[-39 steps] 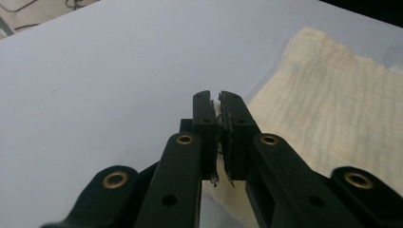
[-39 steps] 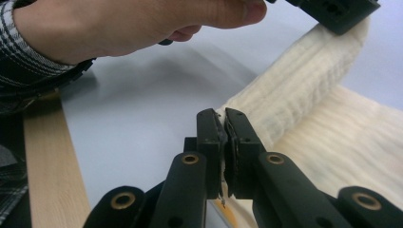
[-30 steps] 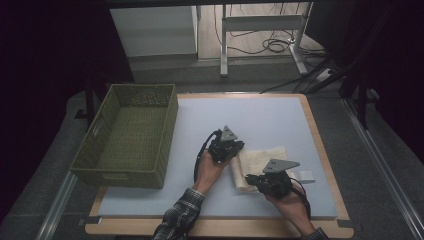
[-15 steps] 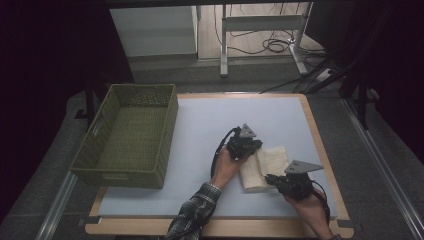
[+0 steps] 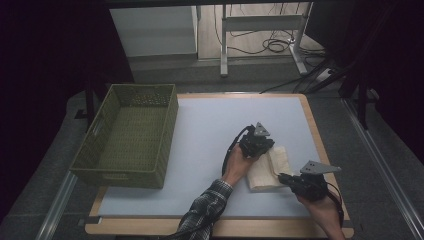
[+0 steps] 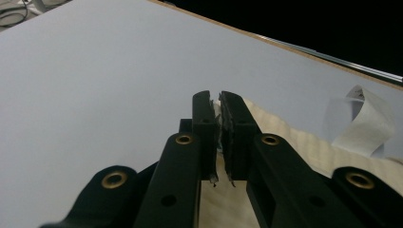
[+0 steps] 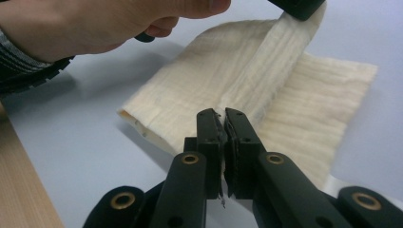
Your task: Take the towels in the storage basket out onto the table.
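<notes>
Mostly folded, the cream cloth (image 5: 267, 170) lies on the pale blue table top (image 5: 210, 130), toward its near right part, between the two hands. Left gripper (image 5: 265, 148) sits at the cloth's far edge — in the left gripper view its jaws are pressed together on a thin edge of the fabric, which shows in the slit between them. Right gripper (image 5: 284, 177) is at the near right edge; the right gripper view shows its jaws likewise closed, pinching the same cloth, with a strip of fabric running up from them toward the other gripper at the top of that picture.

Between the two pinch points a fold of cloth is lifted off the layer below; the remainder lies flat on the table top. A white tag (image 6: 363, 121) curls up beside the cloth in the left gripper view.

Green woven basket (image 5: 127, 137) stands on the table's left side — well apart from the cloth.
</notes>
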The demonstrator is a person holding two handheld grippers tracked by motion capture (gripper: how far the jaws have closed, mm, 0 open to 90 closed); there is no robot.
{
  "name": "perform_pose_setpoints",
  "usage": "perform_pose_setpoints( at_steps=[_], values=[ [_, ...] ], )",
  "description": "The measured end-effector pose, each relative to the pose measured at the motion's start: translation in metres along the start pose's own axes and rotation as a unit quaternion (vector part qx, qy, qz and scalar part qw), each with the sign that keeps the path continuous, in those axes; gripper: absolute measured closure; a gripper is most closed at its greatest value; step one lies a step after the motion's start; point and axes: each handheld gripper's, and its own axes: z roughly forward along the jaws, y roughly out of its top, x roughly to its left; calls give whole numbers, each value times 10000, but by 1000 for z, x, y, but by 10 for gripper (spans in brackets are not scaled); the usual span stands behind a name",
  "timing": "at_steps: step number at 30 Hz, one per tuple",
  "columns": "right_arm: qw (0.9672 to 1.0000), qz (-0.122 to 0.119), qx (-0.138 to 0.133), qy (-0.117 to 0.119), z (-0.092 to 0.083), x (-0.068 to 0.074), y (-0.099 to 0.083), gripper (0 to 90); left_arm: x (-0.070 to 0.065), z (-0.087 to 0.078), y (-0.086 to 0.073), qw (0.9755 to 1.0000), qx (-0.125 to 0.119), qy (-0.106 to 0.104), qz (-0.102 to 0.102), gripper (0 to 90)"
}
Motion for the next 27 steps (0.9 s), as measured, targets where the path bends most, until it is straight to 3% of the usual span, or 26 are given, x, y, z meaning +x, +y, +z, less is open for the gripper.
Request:
perform_pose_setpoints(
  at_steps=[6, 11, 13, 16, 17, 18, 21, 24, 27],
  values=[
    [9998, 39, 79, -175, -1, -8, -6, 855, -2, 14, 4, 10000, 90, 11, -6, 850],
    [9997, 117, 68, -187, -1, -13, -9, 854, -4, 21, 6, 9999, 165, 28, -3, 847],
    [9996, 182, 117, -195, 0, -15, -11, 844, -4, 25, 5, 9996, 286, 46, 16, 819],
    [9995, 171, 141, -219, 1, -17, -13, 821, -5, 26, 5, 9996, 258, 65, 29, 715],
    [9995, 161, 137, -238, 0, -17, -14, 791, -4, 24, 5, 9996, 260, 79, 52, 715],
    [9994, 178, 111, -282, -2, -18, -14, 745, -3, 21, 7, 9998, 177, 111, -12, 635],
    [9992, 165, 80, -368, -7, -20, -13, 705, 1, 13, 9, 9998, -4, 111, -148, 536],
    [9987, 132, 59, -486, -14, -23, -12, 683, 4, 2, 11, 9995, -184, 139, -226, 491],
    [9980, 140, 43, -610, -23, -27, -11, 668, 8, -8, 10, 9994, -190, 211, -208, 476]
  ],
)
